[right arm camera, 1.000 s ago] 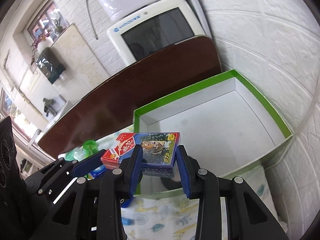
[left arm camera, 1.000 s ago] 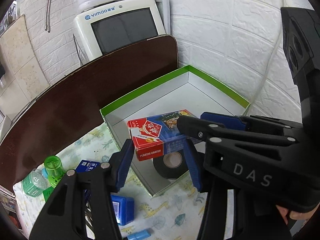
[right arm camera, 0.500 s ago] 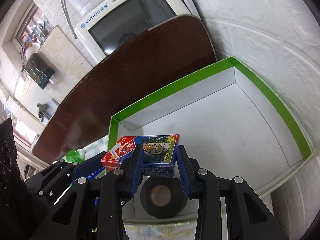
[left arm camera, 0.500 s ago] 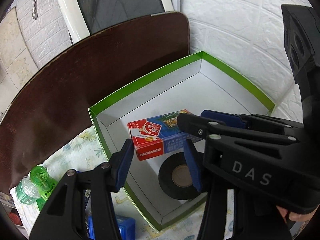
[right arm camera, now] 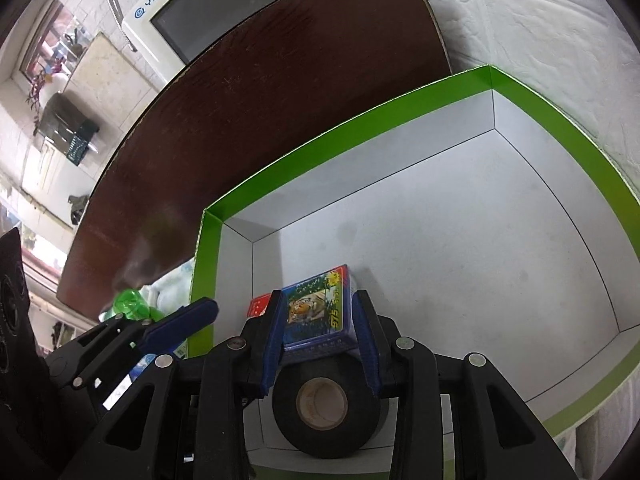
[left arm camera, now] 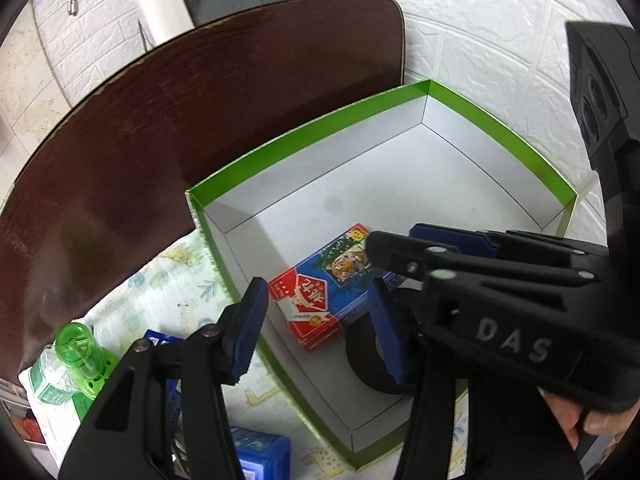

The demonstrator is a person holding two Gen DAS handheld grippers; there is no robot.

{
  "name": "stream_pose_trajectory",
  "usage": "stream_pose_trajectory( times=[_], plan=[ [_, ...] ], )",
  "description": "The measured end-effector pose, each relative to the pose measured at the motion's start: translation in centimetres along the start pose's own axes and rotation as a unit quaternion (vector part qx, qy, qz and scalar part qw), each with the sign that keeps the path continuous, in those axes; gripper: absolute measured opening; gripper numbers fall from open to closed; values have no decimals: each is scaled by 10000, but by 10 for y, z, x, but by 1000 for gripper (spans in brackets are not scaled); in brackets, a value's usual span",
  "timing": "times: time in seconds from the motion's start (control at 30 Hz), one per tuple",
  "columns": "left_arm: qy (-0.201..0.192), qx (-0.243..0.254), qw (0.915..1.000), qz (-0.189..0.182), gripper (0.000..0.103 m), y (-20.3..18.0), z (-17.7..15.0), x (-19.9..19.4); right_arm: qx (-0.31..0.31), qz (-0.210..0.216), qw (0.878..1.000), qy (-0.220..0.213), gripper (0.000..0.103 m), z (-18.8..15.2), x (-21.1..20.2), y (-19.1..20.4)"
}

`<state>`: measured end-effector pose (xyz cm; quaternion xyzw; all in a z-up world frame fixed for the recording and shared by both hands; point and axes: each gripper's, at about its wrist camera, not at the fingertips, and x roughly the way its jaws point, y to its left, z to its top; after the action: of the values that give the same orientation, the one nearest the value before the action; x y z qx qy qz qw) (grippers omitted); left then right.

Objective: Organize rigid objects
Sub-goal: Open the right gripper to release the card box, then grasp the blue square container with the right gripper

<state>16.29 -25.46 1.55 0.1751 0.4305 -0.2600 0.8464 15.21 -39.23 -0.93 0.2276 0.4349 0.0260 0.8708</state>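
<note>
My right gripper [right arm camera: 318,334] is shut on a red and blue playing card box [right arm camera: 316,314] and holds it low inside the green-rimmed white box [right arm camera: 360,128], just beyond a black tape roll [right arm camera: 322,404] that lies on the box floor. In the left wrist view the card box [left arm camera: 320,296] sits tilted inside the green box [left arm camera: 320,124], with the right gripper [left arm camera: 384,244] across it and the tape roll [left arm camera: 368,364] beside it. My left gripper [left arm camera: 316,328] is open and empty over the box's near left wall.
A dark brown board [left arm camera: 160,120] leans behind the box, with a white monitor [right arm camera: 208,12] behind it. On the patterned cloth [left arm camera: 176,280] left of the box are a green-capped bottle [left arm camera: 76,352] and small blue boxes [left arm camera: 260,452]. A white brick wall [left arm camera: 500,40] is at the right.
Both grippers have moved forward and down over the green box. The right gripper has lowered the card box from above the rim to near the floor by the tape roll.
</note>
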Motion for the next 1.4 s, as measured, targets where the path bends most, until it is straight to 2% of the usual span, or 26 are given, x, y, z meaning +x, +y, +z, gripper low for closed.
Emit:
stream_pose_trajectory(
  times=[0.23,0.5,0.73,0.9,1.07,1.2,1.4],
  plan=[
    [-219,-325,9991,147,53,27,-11,-28,-148,30,9997,-206,37,-6,-24,14],
    [-413,-739,9959,304,56,62,-36,-61,-508,201,9983,-213,37,-20,-36,55],
    [-387,-1145,9916,458,57,95,-73,-76,-1165,411,9923,-27,37,-45,-31,110],
    [-236,-1517,9865,571,57,123,-113,-78,-1445,433,9880,347,37,-70,-9,137],
    [-8,-1809,9821,523,57,138,-153,-78,-1363,198,9887,585,37,-85,16,143],
    [25,-1844,9818,463,57,140,-173,-82,-1311,-223,9892,609,37,-89,27,142],
    [53,-1871,9816,370,57,142,-189,-83,-1176,-175,9903,715,37,-100,21,139]
  ],
)
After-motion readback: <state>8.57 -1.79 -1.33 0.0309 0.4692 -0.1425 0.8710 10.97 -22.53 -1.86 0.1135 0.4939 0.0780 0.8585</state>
